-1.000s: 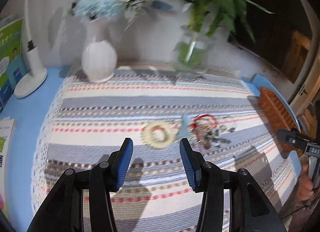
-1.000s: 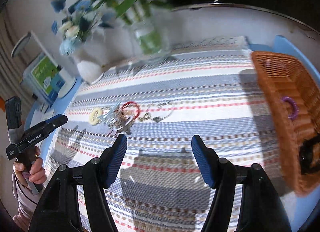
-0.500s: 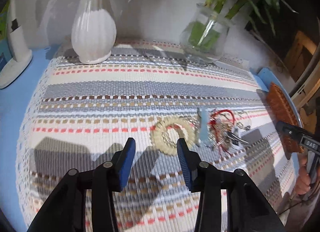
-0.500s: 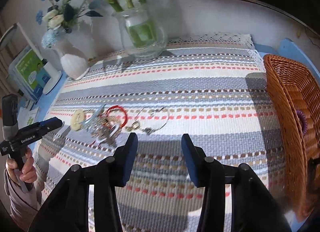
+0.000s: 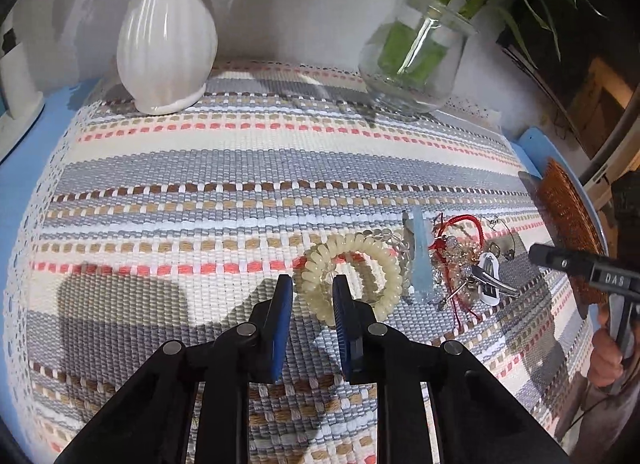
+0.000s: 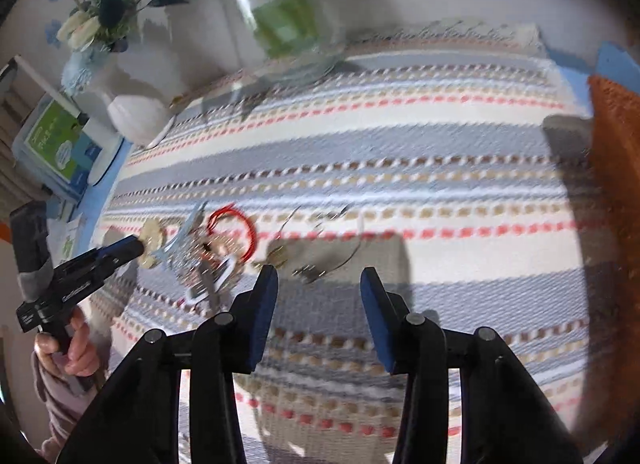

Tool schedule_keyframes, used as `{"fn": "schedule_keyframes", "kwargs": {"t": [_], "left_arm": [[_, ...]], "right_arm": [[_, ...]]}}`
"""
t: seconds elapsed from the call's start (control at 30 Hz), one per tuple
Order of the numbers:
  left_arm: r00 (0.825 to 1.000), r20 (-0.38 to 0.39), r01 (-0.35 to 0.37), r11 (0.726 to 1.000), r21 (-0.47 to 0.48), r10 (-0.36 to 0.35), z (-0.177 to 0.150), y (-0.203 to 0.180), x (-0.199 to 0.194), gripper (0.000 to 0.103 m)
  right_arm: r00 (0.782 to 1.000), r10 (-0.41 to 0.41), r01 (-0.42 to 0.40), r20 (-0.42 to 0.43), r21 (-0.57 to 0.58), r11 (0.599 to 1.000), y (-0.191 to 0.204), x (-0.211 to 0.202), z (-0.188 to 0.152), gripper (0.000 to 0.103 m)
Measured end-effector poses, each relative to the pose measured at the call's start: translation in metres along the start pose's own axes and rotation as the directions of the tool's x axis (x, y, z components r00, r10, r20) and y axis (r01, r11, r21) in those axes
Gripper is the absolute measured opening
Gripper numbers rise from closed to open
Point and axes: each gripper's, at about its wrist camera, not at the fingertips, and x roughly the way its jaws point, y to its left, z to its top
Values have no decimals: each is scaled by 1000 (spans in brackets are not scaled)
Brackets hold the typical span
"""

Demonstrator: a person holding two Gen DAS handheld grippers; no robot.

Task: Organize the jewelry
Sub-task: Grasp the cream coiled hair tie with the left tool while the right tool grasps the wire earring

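While the jewelry lay heaped on the striped woven mat, the left gripper was closing on the near-left rim of the cream coil bracelet. Its jaws were narrow, with one band of the coil between them; whether the pads already pressed it could not be told, so it was logged as not yet clamped. The right gripper hung over the thin wire necklace, jaws still closing, nothing gripped.

Location: the bracelet sat at the left end of the pile, touching a pale blue hair clip. A red cord bracelet and a white snap clip were tangled just beyond. The wicker basket stood at the mat's right edge, well apart from the pile.

Handling judgement: the coil looked light, springy and soft; it should stretch rather than break. Best hold is across one band at the free rim, away from the clip. Risk: neighbouring beads or cord could snag and drag along. The necklace looked fine, limp and slippery; pinch at the clasp cluster.
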Motion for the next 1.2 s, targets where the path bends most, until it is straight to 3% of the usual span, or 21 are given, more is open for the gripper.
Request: {"fn": "schedule_keyframes", "kwargs": {"t": [0.17, 0.33, 0.43, 0.63, 0.83, 0.9, 1.03, 1.13, 1.2], "left_arm": [[1000, 11, -3, 1000, 8, 3, 0, -1, 0, 17], [1000, 18, 11, 1000, 1, -11, -1, 1, -1, 17], [1000, 21, 9, 1000, 6, -9, -1, 0, -2, 17], [1000, 23, 8, 1000, 7, -9, -3, 0, -3, 17], [1000, 20, 7, 1000, 25, -8, -5, -4, -3, 17], [1000, 21, -1, 999, 35, 0, -5, -7, -3, 17], [1000, 20, 4, 1000, 30, -4, -5, -6, -3, 17], [1000, 20, 7, 1000, 29, -8, -4, -5, -3, 17], [1000, 20, 5, 999, 33, -6, -4, -6, -2, 17]], "right_arm": [[999, -36, 36, 1, 24, 999, 3, 6, -6, 34], [999, -29, 31, -13, 114, 993, -8, 16, 4, 33], [996, -83, 82, 7, 129, 988, -2, 19, 8, 33], [974, -228, 227, 19, 5, 974, 24, 25, 5, 33], [966, -259, 260, 14, -71, 963, 19, 13, -12, 27], [967, -255, 255, 19, -77, 964, 11, 7, -17, 22], [969, -246, 247, 27, -45, 968, -2, -2, -22, 22], [989, -149, 150, 25, -39, 988, 0, -9, -26, 23], [992, -122, 124, 23, -116, 986, 14, -11, -30, 27]]}}
